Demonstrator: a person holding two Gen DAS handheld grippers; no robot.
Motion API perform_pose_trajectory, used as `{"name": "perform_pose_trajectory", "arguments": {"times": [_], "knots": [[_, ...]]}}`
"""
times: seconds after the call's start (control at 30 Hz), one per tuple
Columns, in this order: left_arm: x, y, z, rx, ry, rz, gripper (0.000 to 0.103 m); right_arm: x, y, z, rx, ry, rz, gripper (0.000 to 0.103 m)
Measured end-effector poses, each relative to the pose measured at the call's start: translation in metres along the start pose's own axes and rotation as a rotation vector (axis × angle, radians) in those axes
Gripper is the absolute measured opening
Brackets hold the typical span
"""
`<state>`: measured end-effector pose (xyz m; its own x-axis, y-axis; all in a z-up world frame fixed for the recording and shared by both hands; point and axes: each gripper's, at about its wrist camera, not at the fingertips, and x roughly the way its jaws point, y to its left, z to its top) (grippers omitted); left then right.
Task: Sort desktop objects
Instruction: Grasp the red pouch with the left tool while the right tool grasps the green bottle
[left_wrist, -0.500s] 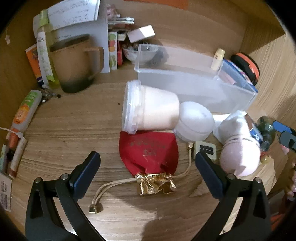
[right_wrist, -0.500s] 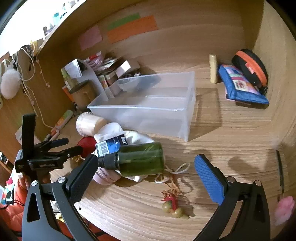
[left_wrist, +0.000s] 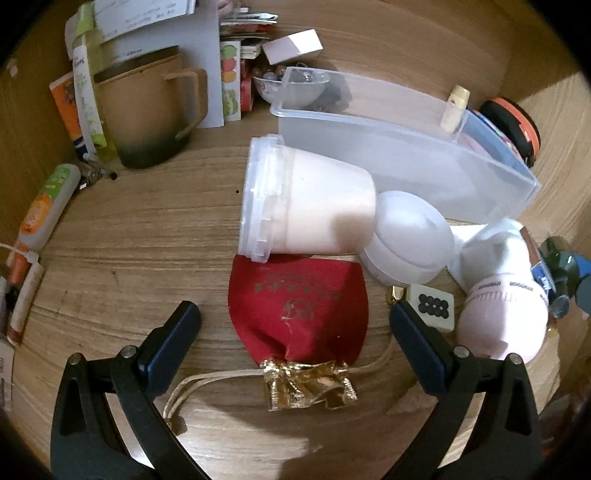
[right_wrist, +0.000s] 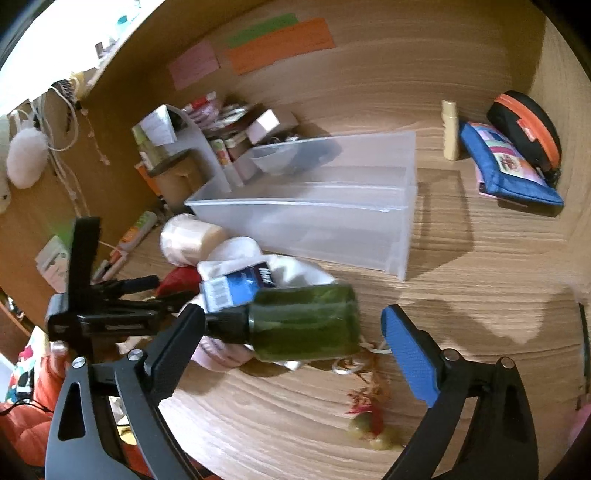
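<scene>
Red pouch lies mid-desktop, between my wide-open left tongs, now lowered closer. Right tongs gape around green bottle, unclamped. Clear bin behind, empty.

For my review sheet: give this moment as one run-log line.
left claw: open over red pouch | right claw: open at green bottle | clear bin: looks empty | nothing held

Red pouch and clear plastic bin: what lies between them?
In the left wrist view, a lidded tub lies on its side between the red pouch and the clear bin.
</scene>
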<state>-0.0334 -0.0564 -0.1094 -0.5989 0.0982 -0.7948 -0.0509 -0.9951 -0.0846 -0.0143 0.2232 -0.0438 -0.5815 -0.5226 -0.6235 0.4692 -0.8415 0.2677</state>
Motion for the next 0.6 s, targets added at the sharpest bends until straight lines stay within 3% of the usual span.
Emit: {"name": "perform_pose_trajectory", "arguments": {"times": [0.1, 0.27, 0.4, 0.6], "knots": [[0.0018, -0.0045, -0.0025, 0.029, -0.008, 0.017, 0.102, 0.003, 0.0035, 0.0007, -0.023, 0.011, 0.001, 0.078], [-0.0004, -0.0104, -0.0025, 0.061, -0.023, 0.019, 0.081, 0.0012, 0.0008, 0.0003, -0.016, 0.006, 0.002, 0.078], [0.0004, -0.0107, -0.0015, 0.074, -0.034, 0.033, 0.075, -0.0007, -0.0027, 0.0005, -0.005, -0.002, 0.012, 0.078], [-0.0045, -0.0054, -0.0041, 0.06, -0.039, 0.022, 0.057, -0.0058, -0.0056, 0.0021, 0.02, -0.012, 0.041, 0.078]]}}
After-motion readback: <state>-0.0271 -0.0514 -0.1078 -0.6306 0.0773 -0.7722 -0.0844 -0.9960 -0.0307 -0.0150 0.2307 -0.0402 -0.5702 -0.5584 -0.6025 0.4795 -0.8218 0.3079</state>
